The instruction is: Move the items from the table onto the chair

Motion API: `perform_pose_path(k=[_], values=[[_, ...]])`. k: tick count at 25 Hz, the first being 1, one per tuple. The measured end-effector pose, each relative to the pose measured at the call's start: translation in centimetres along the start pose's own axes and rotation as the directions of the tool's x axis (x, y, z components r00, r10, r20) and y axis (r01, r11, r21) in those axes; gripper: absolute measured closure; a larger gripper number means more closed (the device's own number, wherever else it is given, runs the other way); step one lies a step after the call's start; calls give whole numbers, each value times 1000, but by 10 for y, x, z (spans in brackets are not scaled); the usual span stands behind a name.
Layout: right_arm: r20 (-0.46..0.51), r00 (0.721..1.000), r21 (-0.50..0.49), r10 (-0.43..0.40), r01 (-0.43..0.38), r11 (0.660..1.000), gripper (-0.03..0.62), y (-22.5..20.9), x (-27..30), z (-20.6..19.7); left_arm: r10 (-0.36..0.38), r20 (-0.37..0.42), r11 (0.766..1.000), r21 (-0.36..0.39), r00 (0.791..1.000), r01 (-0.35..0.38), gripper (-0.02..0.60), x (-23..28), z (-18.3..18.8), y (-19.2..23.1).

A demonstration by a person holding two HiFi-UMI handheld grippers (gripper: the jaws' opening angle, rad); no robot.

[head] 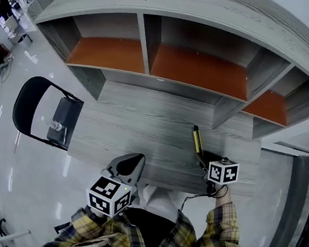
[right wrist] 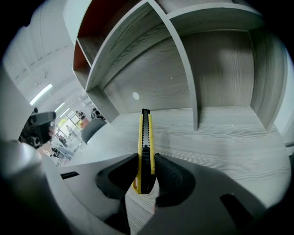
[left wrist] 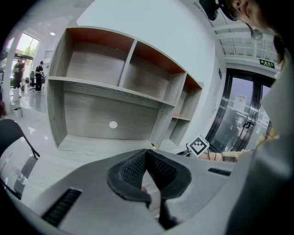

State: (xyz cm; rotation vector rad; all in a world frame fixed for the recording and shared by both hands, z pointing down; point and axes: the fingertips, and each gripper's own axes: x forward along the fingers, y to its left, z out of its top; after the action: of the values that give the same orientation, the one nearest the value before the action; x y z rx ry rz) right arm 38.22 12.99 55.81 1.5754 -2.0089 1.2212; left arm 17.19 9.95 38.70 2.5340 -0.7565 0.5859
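Observation:
A yellow and black utility knife [head: 197, 141] [right wrist: 145, 147] is clamped between the pads of my right gripper [head: 203, 159] [right wrist: 146, 172]. Its blade end points away from me, and it hangs a little above the grey wood table [head: 137, 123] at the right front. My left gripper [head: 129, 164] [left wrist: 148, 176] hovers at the table's front edge, shut with nothing between its pads. The black chair [head: 36, 110] stands left of the table, with a small clear item [head: 57, 126] lying on its seat.
A grey shelf unit [head: 200, 70] with orange-backed compartments rises along the table's far side. A shiny floor [head: 5, 152] surrounds the chair. People stand far off at the upper left. A glass door [left wrist: 239, 114] is at the right.

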Motion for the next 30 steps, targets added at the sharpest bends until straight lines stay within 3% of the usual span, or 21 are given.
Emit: perform_pose_path(k=[11, 17, 30], values=[[47, 971, 46, 235, -237, 970, 468, 122, 21, 32, 75, 49, 993, -100, 996, -70, 578, -28, 2, 62], [31, 953, 65, 300, -302, 951, 468, 219, 43, 46, 130, 70, 981, -157, 989, -117, 578, -98, 6, 122], [-60, 935, -1, 350, -350, 937, 468, 443, 207, 48, 200, 97, 962, -206, 975, -177, 578, -229, -22, 355]])
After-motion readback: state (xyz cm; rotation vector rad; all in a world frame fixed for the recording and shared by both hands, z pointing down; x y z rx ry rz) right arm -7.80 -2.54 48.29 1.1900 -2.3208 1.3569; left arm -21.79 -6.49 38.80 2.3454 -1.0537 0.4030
